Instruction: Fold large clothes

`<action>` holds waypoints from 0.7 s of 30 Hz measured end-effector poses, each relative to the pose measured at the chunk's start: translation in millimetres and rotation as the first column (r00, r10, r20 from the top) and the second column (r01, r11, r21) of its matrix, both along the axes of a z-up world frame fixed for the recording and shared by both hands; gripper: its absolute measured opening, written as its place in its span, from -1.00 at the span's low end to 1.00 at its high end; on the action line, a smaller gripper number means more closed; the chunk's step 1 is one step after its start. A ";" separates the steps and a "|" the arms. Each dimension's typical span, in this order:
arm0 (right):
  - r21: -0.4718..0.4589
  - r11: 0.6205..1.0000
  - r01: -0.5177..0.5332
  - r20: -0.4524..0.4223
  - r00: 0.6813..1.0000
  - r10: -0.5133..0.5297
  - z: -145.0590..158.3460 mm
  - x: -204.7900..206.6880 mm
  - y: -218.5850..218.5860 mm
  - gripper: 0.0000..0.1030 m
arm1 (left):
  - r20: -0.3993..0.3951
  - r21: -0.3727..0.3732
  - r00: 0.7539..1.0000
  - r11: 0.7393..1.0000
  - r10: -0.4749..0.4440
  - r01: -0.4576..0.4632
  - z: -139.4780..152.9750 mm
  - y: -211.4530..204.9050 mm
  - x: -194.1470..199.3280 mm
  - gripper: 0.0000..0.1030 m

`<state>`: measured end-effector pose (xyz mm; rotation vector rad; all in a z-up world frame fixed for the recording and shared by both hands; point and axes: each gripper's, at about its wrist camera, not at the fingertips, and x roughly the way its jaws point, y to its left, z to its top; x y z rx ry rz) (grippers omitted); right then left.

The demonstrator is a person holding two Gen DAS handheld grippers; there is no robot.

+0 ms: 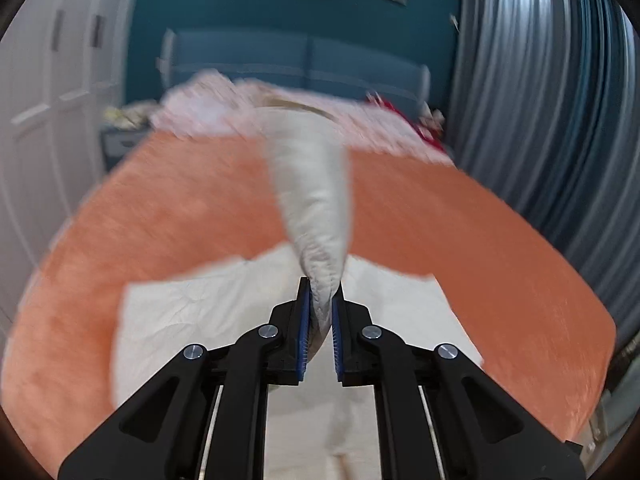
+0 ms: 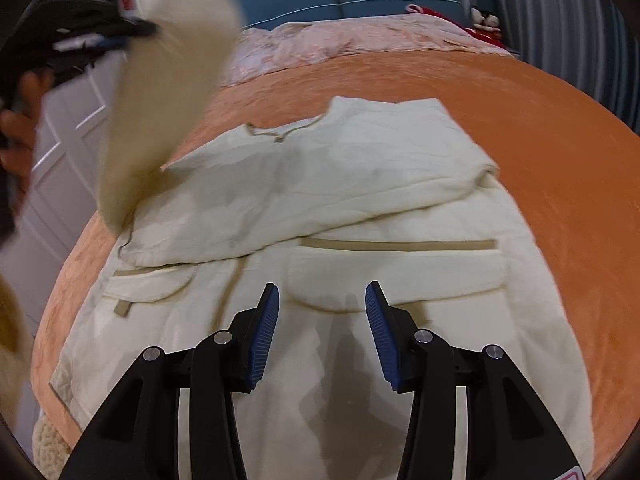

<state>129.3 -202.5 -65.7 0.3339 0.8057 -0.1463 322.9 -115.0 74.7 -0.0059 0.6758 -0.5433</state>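
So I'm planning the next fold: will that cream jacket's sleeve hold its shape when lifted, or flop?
Probably flop: the sleeve pinched in the left gripper hangs as a soft, drooping tube. It looks padded, so likely bulky rather than heavy. The jacket lies wrinkled on the fuzzy orange blanket, so it would likely drag and bunch rather than slide.

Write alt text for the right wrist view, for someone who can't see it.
A cream jacket lies spread on an orange bedspread, one sleeve folded across its front. The right gripper hovers over its pockets, jaws open and empty, while at upper left the left gripper, blurred, lifts the other sleeve into the air.
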 end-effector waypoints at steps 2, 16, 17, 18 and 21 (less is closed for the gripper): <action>0.004 1.000 0.018 0.001 1.000 -0.018 -1.1 -3.4 -8.8 -0.13 | -0.067 0.021 0.998 1.000 -0.021 0.022 -26.2 -23.6 0.0 -0.82; 0.090 0.990 0.104 0.074 0.991 -0.111 13.5 5.0 -60.5 0.30 | -0.237 -0.175 0.971 0.983 0.008 -0.050 -100.0 18.3 -22.9 0.79; 0.104 0.989 0.105 0.083 0.990 -0.114 17.1 13.7 -65.0 0.30 | -0.242 -0.172 0.969 0.981 0.041 -0.084 -98.0 31.1 -21.7 0.79; 0.123 0.987 0.107 0.089 0.989 -0.118 19.3 21.3 -69.3 0.31 | -0.260 -0.190 0.963 0.973 0.077 -0.130 -97.6 53.1 -16.6 0.79; 0.181 0.975 0.128 0.093 0.985 -0.147 19.9 46.5 -85.5 0.32 | -0.324 -0.217 0.929 0.942 0.176 -0.254 -103.3 102.9 -7.4 0.79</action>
